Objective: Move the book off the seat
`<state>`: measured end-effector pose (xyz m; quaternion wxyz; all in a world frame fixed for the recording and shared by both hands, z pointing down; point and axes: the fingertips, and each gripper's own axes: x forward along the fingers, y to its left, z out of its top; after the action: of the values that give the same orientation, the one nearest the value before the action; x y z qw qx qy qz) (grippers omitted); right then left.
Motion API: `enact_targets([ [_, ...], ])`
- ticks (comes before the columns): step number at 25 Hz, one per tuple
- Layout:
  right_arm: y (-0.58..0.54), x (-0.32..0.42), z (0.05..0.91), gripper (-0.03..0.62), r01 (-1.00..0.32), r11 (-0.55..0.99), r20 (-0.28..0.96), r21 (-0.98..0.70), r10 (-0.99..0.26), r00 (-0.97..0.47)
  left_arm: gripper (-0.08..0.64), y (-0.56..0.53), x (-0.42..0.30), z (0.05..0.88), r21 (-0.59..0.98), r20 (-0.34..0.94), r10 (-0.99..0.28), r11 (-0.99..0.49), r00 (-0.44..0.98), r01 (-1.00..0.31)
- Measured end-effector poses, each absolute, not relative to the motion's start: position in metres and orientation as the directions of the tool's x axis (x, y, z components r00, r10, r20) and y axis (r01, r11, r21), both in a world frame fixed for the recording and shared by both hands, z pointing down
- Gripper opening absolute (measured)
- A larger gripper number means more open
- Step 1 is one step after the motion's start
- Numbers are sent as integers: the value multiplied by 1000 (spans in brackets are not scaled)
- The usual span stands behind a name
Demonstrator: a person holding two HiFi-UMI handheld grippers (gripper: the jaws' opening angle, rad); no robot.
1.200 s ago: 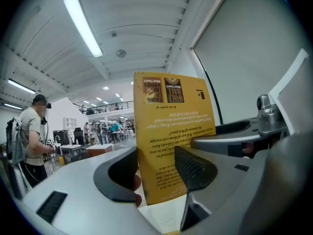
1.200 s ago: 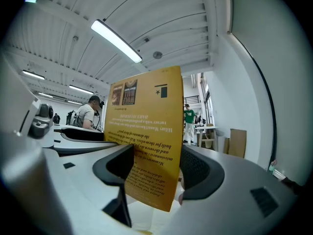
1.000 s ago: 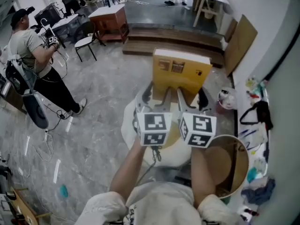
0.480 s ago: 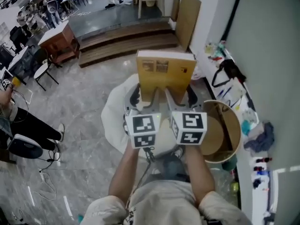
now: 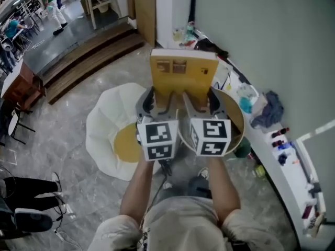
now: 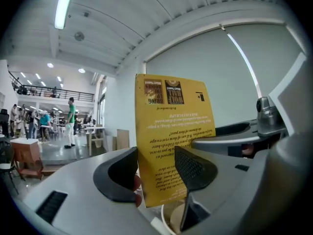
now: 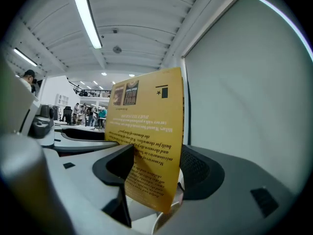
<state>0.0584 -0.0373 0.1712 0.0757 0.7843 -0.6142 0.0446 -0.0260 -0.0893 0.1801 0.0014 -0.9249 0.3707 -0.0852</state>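
Now, you are pinching the yellow book (image 5: 183, 76) rising ahead, left gripper (image 5: 158, 102) beside right gripper (image 5: 202, 102), both clamping its lower edge.

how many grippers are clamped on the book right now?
2. The left gripper is shut on the lower left edge of the book, and the right gripper on its lower right edge. Both grips show plainly.

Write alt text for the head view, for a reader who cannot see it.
The left gripper and right gripper clamp the near edge of a yellow book. Below lie a white seat with a yellow centre and a round wooden tub.
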Motion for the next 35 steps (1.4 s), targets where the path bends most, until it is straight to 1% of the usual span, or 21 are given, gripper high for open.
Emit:
enact_targets([
  [7,3,137,179,302,-934,-355,174,45,-918,358,245,-60,60,187,-78,172,-588,-808,790,-584],
  [13,34,213,199,301,-912,-411,197,18,-892,406,245,-32,139,206,-82,206,-541,-840,815,-537],
  [21,61,306,226,301,-899,-438,241,-16,-874,422,245,-7,234,232,-76,259,-508,-858,821,-507],
  [25,72,347,252,302,-896,-442,288,-35,-863,415,245,4,275,258,-70,310,-497,-862,810,-502],
  [30,76,380,297,302,-899,-434,359,-52,-849,388,245,8,307,300,-51,372,-489,-859,789,-509],
  [35,80,398,355,301,-895,-439,456,-79,-814,359,245,12,325,359,-18,469,-457,-860,755,-510],
])
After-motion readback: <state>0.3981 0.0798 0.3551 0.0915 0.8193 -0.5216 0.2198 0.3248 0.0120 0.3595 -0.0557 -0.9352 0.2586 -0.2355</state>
